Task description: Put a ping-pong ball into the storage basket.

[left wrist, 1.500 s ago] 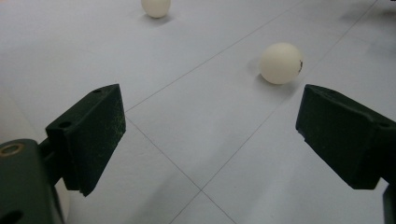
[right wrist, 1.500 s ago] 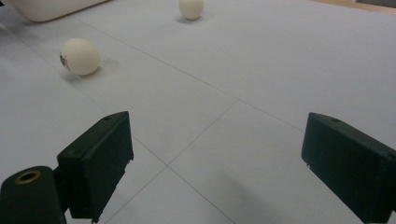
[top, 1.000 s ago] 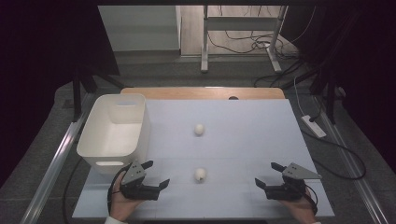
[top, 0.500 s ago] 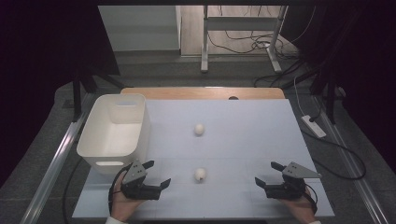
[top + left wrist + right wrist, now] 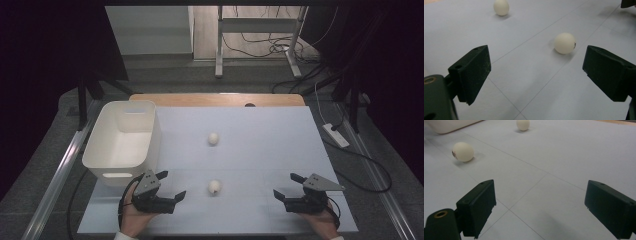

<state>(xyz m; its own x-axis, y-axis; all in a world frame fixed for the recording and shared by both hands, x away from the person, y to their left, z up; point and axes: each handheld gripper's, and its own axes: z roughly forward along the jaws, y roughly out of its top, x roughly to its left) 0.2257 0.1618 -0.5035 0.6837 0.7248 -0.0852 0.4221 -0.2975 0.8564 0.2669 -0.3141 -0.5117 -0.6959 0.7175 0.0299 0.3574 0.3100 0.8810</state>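
Two white balls lie on the pale table: the near ball [image 5: 214, 187] [image 5: 565, 43] [image 5: 462, 151] and the far ball [image 5: 213, 138] [image 5: 501, 7] [image 5: 523, 124]. A white bin [image 5: 122, 141] stands at the table's left side. My left gripper [image 5: 170, 185] rests open at the front left, just in front of the bin; the near ball is a short way to its right. My right gripper [image 5: 287, 186] rests open at the front right, with bare table between its jaws. Neither gripper holds anything.
The table's front edge [image 5: 220, 233] runs just behind both hands. A wooden strip [image 5: 215, 100] borders the far edge. A power strip [image 5: 336, 135] and cables lie on the floor to the right, and a metal frame [image 5: 255, 30] stands beyond the table.
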